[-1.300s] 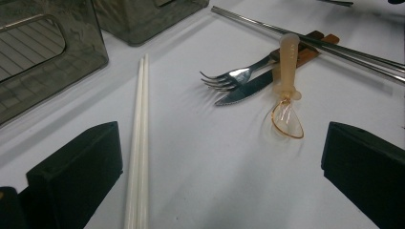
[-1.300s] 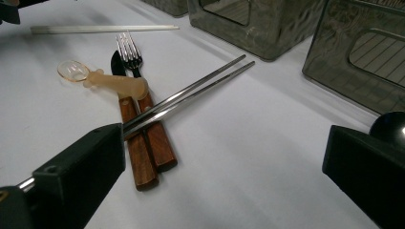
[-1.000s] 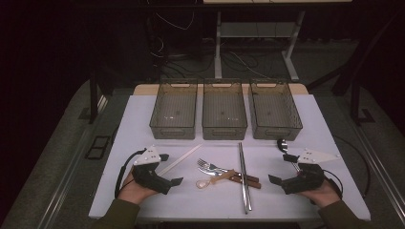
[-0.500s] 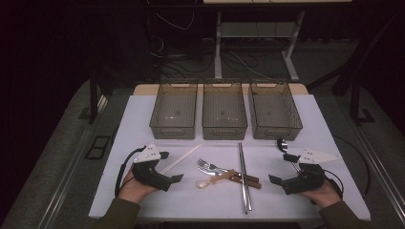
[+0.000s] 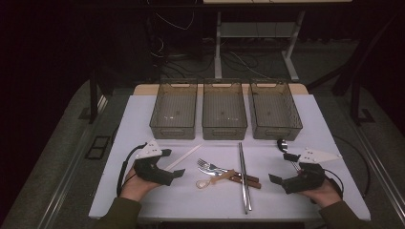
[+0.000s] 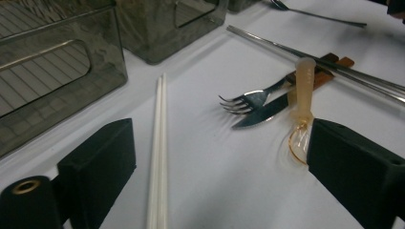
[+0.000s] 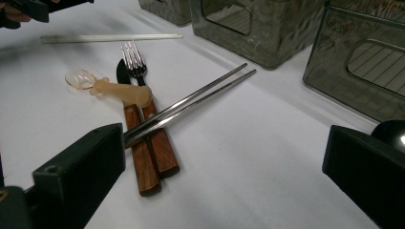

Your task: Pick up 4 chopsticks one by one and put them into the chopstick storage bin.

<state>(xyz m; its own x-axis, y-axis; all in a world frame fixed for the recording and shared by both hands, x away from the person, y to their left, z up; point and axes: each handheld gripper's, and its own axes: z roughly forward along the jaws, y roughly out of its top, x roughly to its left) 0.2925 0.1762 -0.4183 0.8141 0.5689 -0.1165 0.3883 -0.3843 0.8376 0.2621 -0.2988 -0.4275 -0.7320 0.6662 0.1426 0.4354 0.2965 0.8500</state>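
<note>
My left gripper point(image 5: 173, 166) rests low on the tabletop point(image 5: 143, 200), hand under it, fingers point(image 6: 98, 157) apart and just now drawing in a little, with nothing pressed between them. The white chopsticks point(image 6: 159, 143) lie between those fingers in the left gripper view, nearer the left finger. Their long axis runs straight away from me toward the left bin point(image 5: 175, 109). In the high view the pair point(image 5: 183, 158) slants up and to the right, just beside my fingertips. So the left hand is plainly the nearer one, and I judge the coming move is to close across the pair, since the fingers stand crosswise to its length already.

Further right lies the pile: fork point(image 5: 208, 165), knife point(image 7: 135, 143), and a small amber spoon point(image 5: 210, 180) on the wooden handles. The steel chopsticks point(image 5: 244, 176) cross them, running toward the middle bin point(image 5: 224, 107). The right bin point(image 5: 275, 107) stands beyond.

My right gripper point(image 5: 281, 169) rests low near the tabletop's right edge, fingers point(image 7: 81, 176) wide apart and empty, pointing in at the pile. A dark spoon point(image 5: 282, 144) lies just behind it.
</note>
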